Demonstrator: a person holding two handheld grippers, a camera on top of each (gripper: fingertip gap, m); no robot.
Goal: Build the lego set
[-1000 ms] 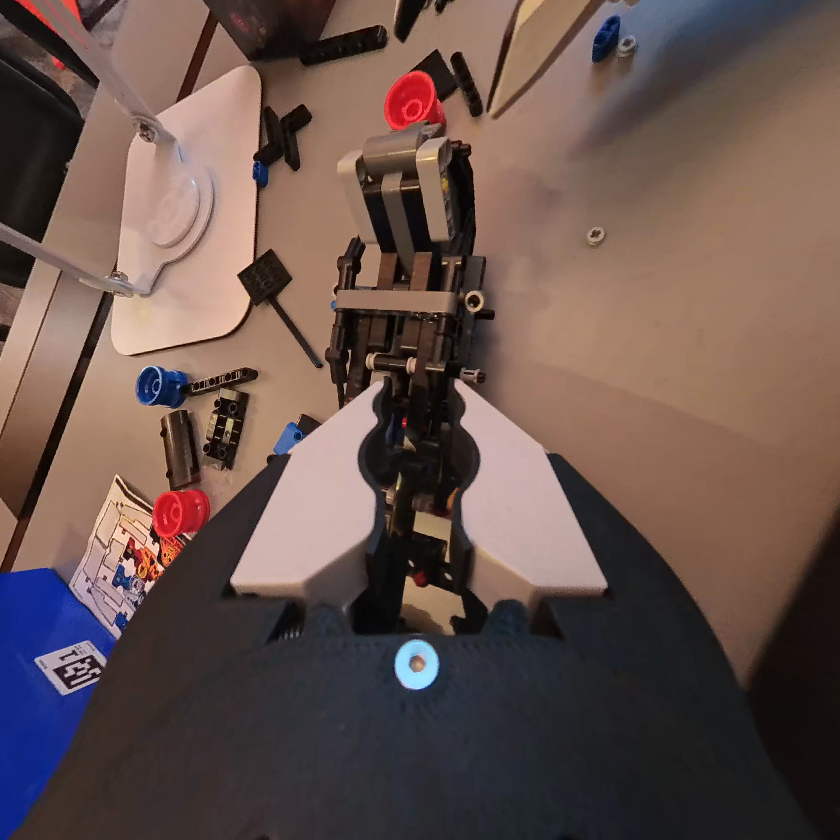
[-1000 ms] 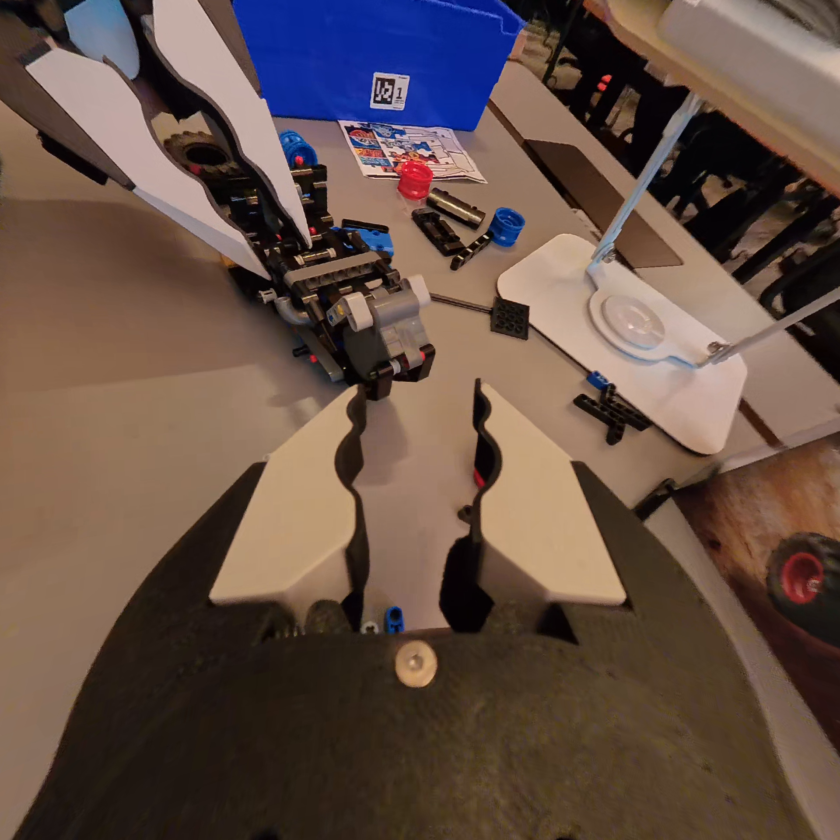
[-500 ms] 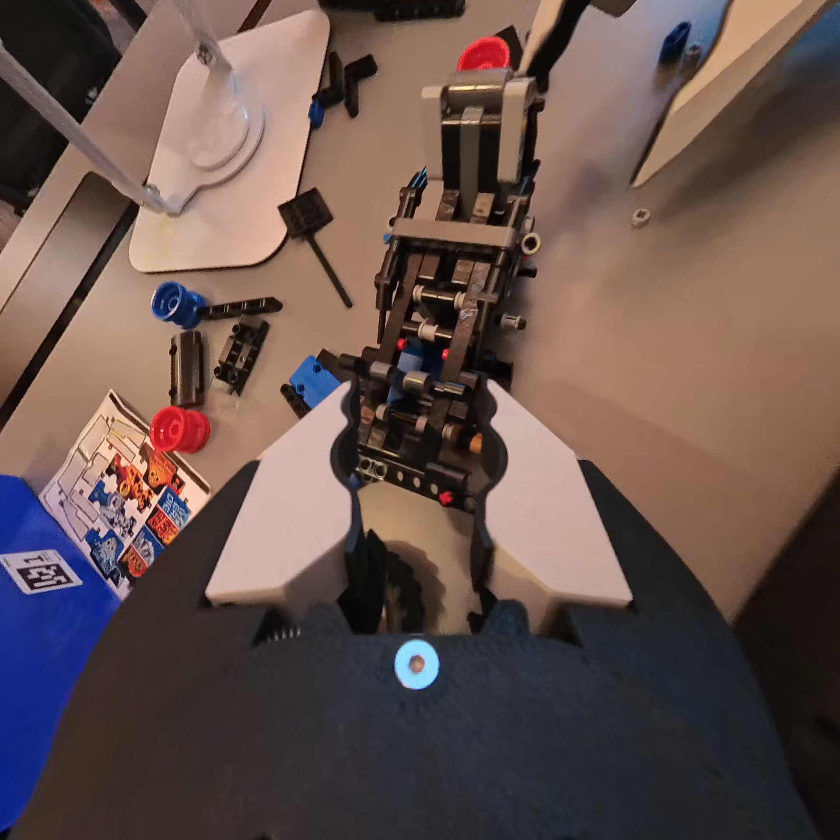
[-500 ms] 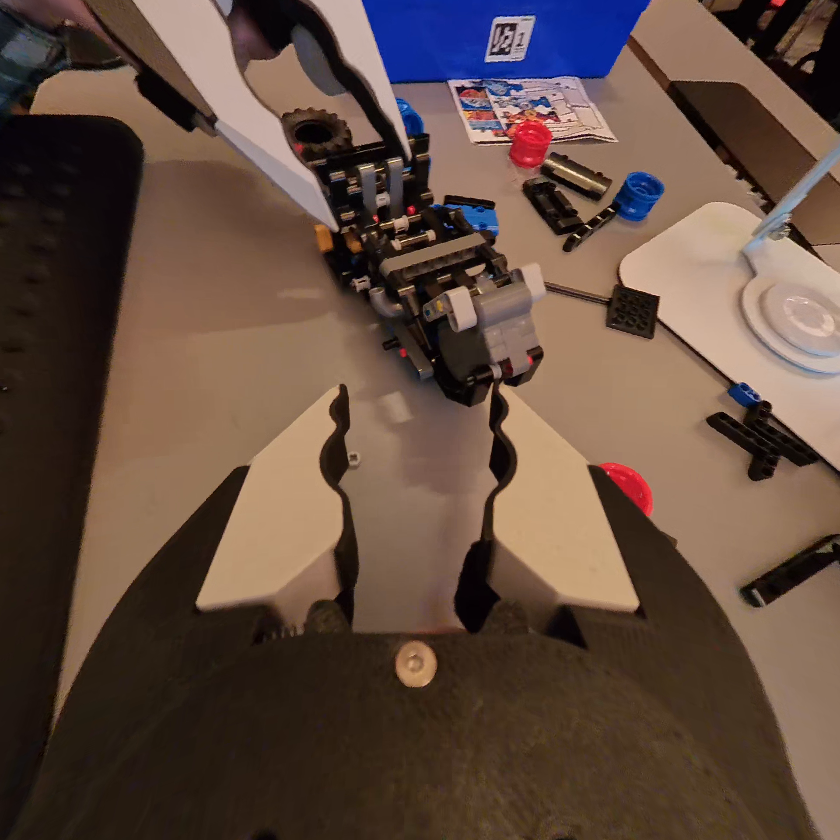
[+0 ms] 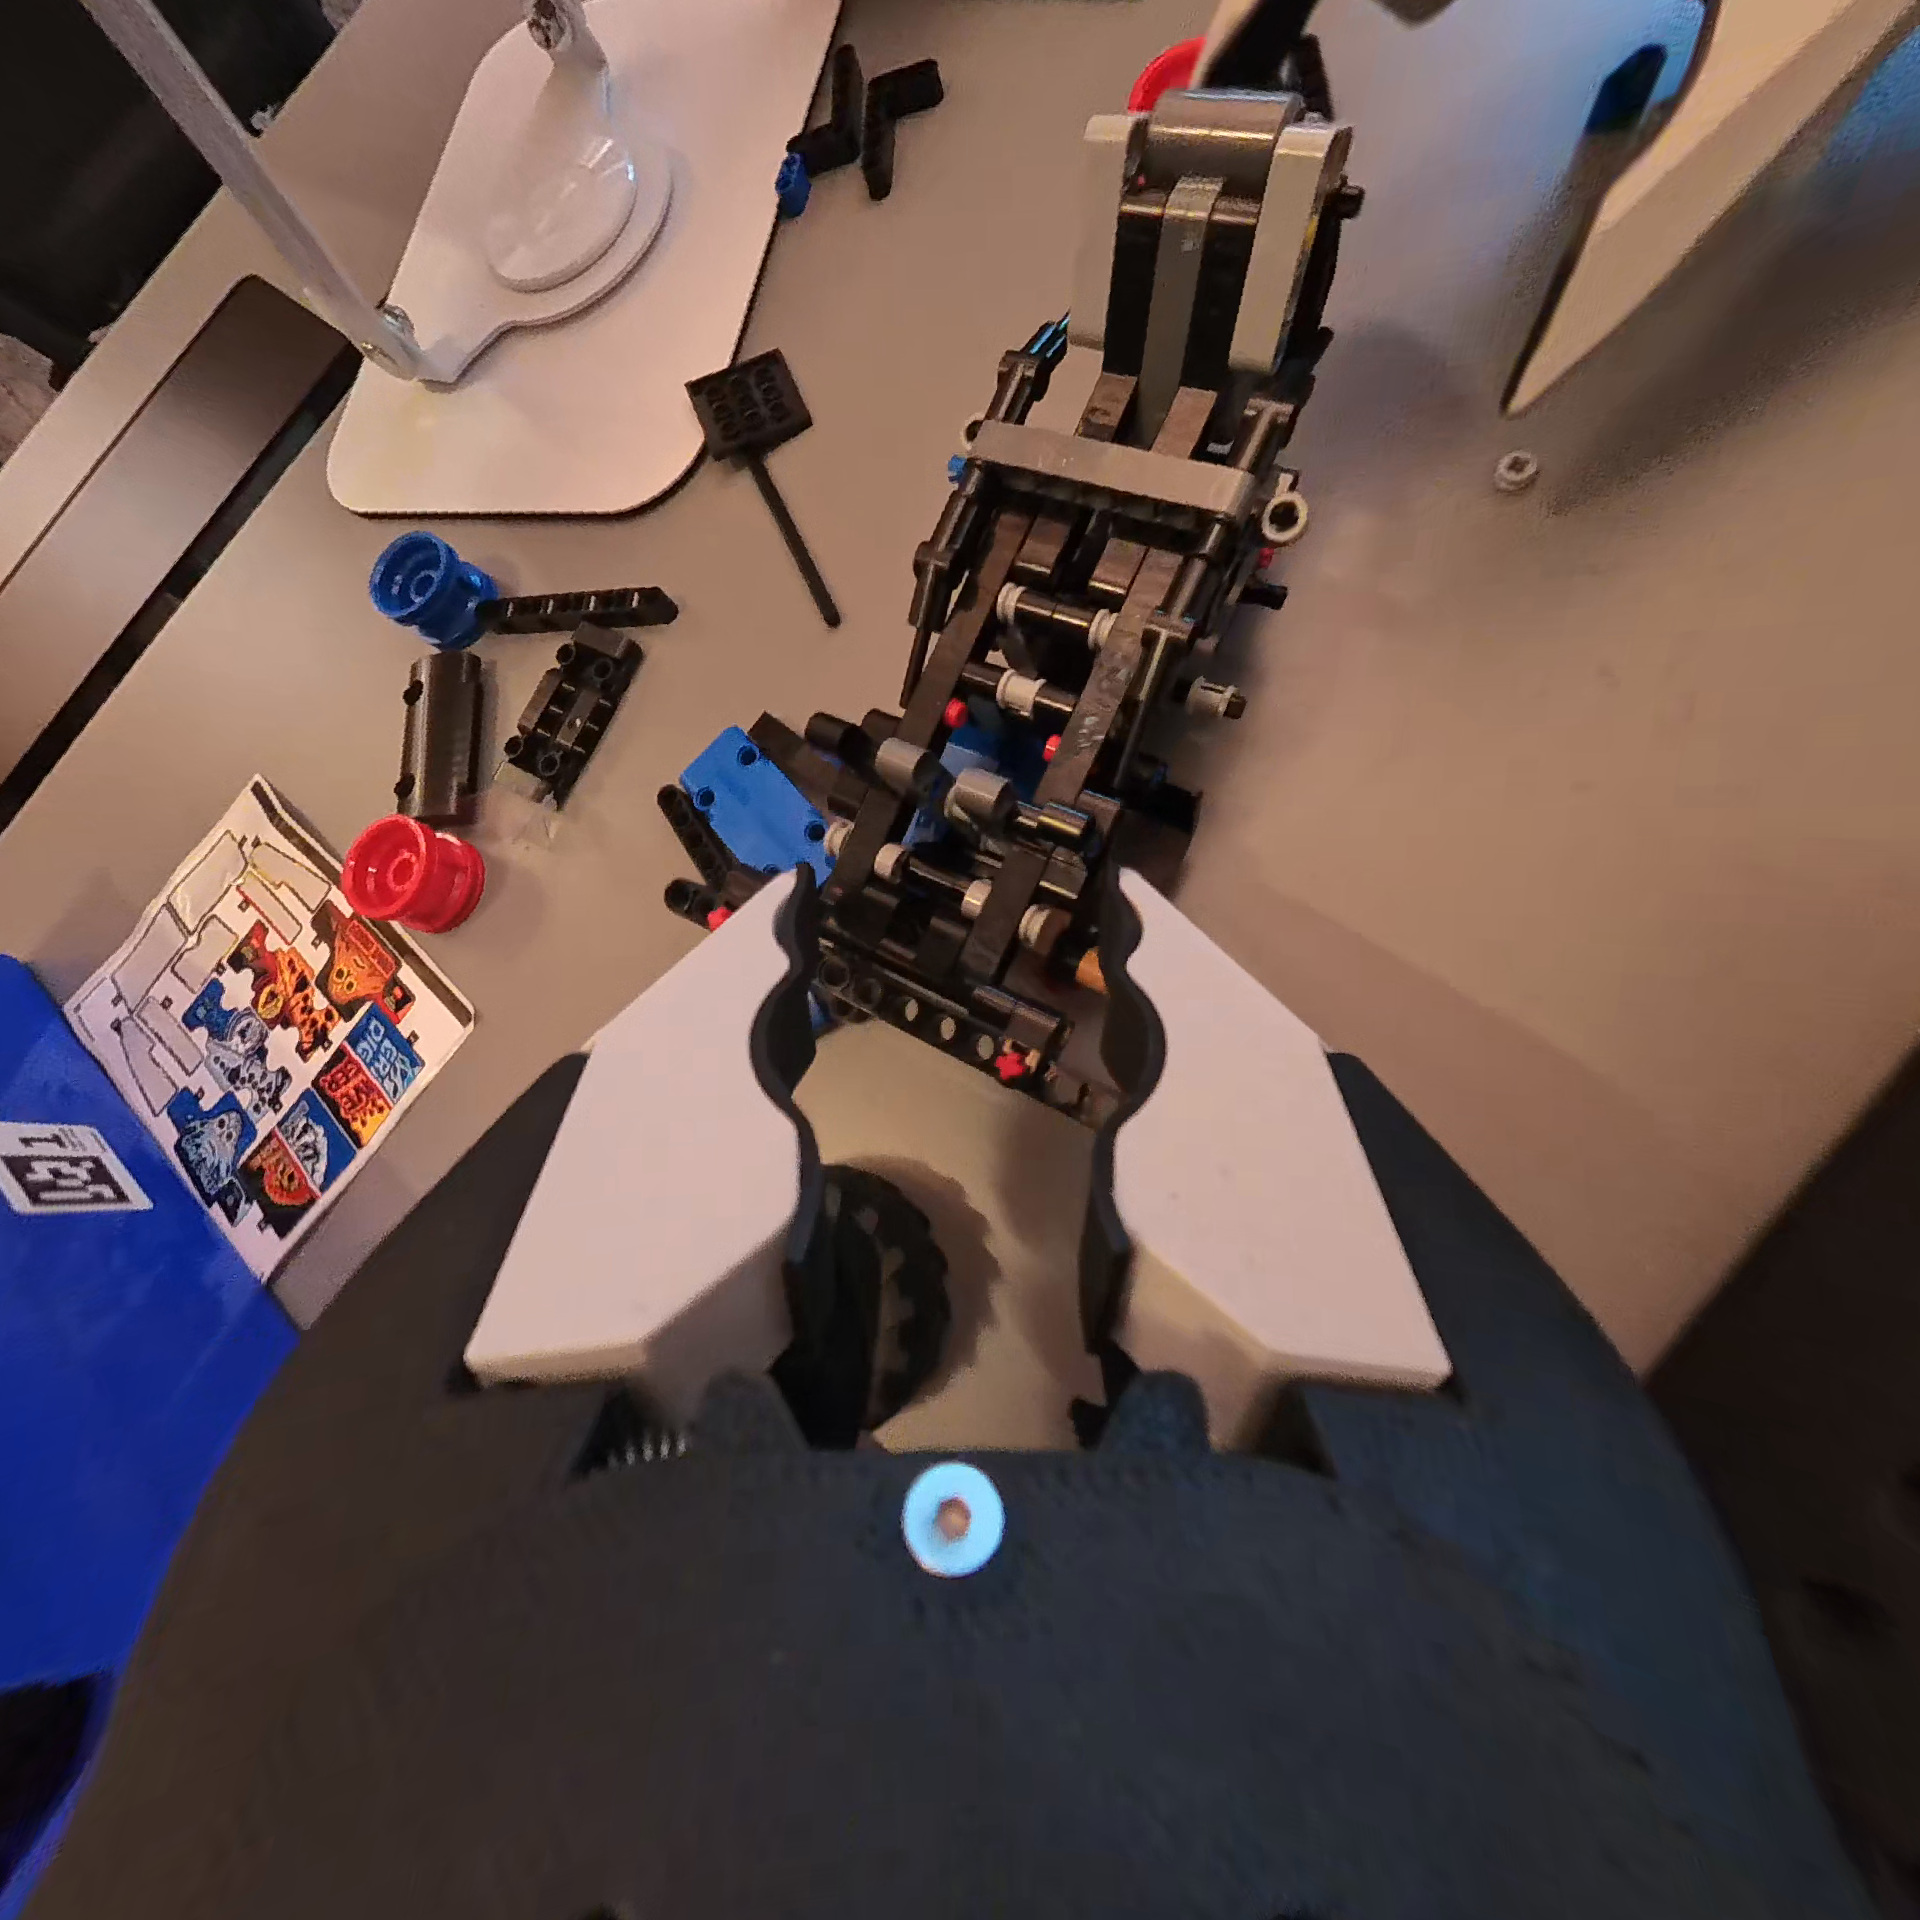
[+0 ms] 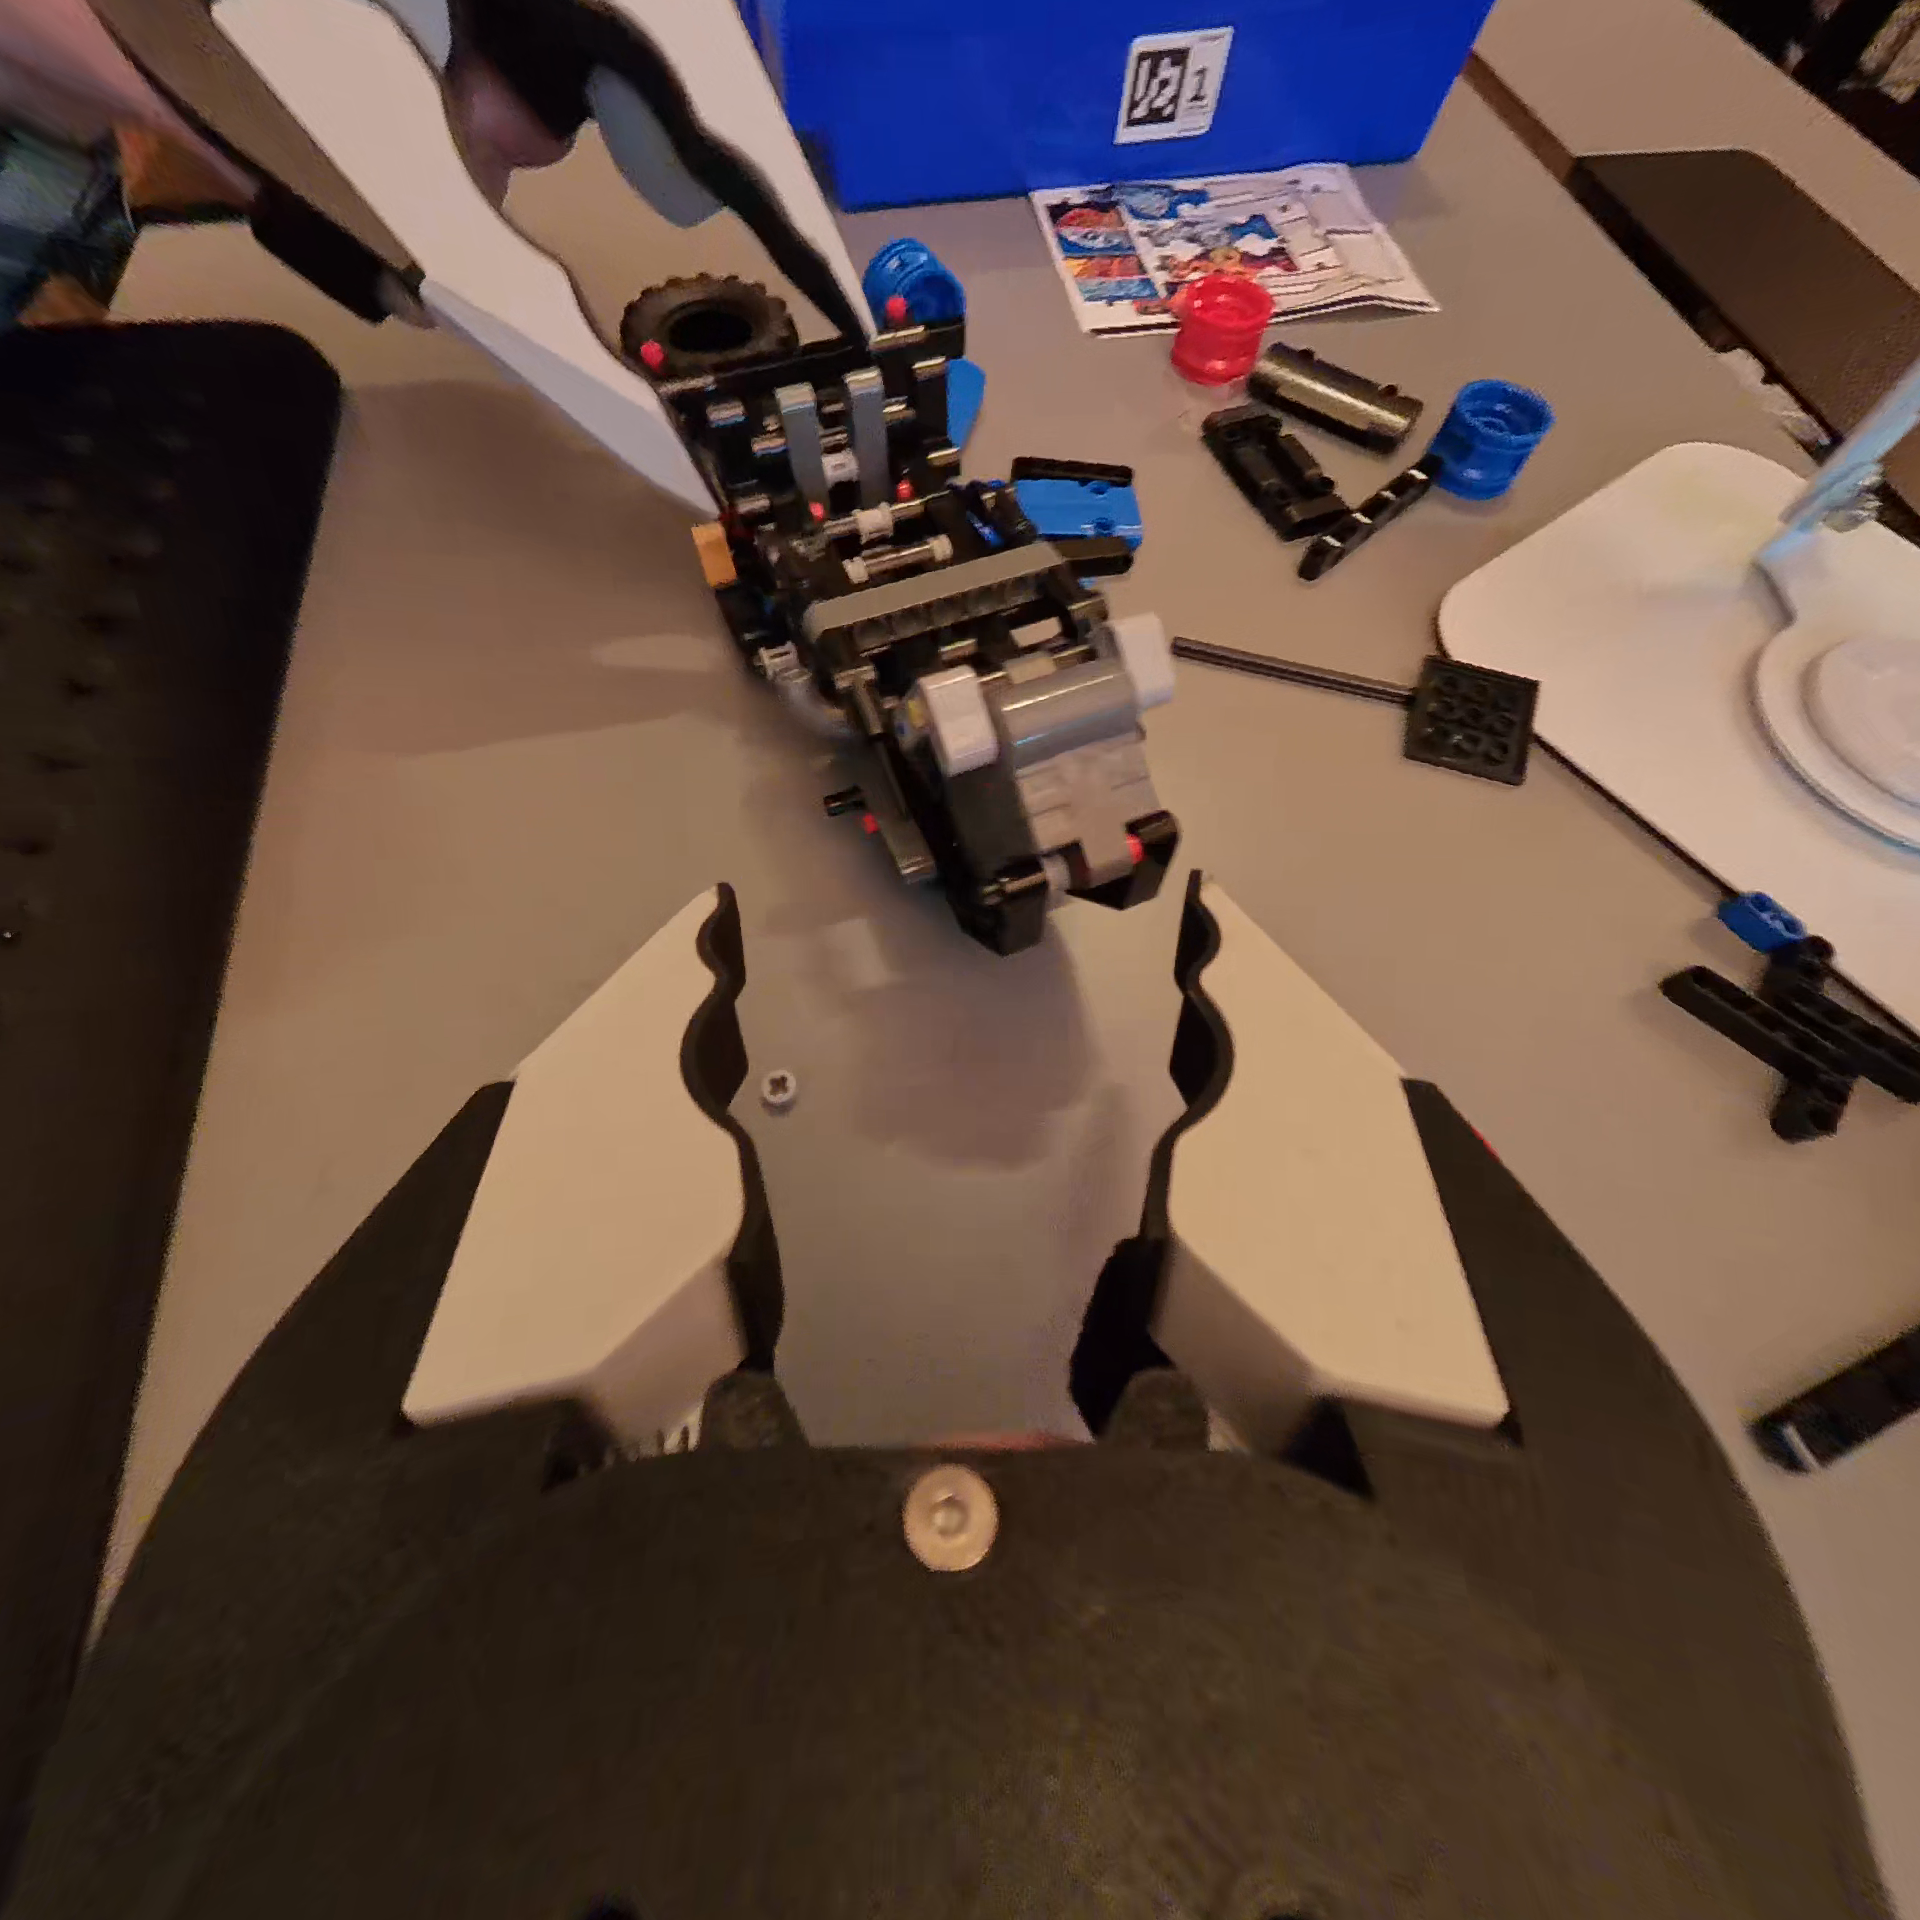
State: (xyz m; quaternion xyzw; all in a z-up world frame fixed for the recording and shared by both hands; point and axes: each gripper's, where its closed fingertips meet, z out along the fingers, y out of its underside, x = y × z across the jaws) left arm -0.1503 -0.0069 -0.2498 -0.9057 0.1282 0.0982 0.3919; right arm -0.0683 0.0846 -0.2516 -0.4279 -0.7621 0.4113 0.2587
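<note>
Fingers of the left gripper (image 5: 956, 914) stand apart with nothing clamped between them, their tips level with the near end of the lego model (image 5: 1101, 644), which lies on the grey table (image 5: 1558, 779); whether the tips touch the model cannot be told. Left wrist view, left to right: blue bin (image 5: 94, 1351); sticker sheet (image 5: 270, 1029); red wheel hub (image 5: 414, 871); blue wheel hub (image 5: 421, 587) touching a black beam (image 5: 582, 608); black cylinder (image 5: 442, 732); white stand base (image 5: 561, 312); black plate on a rod (image 5: 753, 410); black tyre (image 5: 873, 1288) on the table between the finger roots; the model; a small grey bush (image 5: 1517, 470). Fingers of the right gripper (image 6: 956, 904) are likewise spread wide and empty, with the model's grey-capped end (image 6: 1039, 748) just beyond the tips. Right wrist view, left to right: black mat (image 6: 125, 831); the left gripper's white fingers (image 6: 561, 322) at the model's far end, beside the tyre (image 6: 707, 327); the grey bush (image 6: 779, 1088) by the left finger; crossed black beams (image 6: 1808, 1039) at right.
</note>
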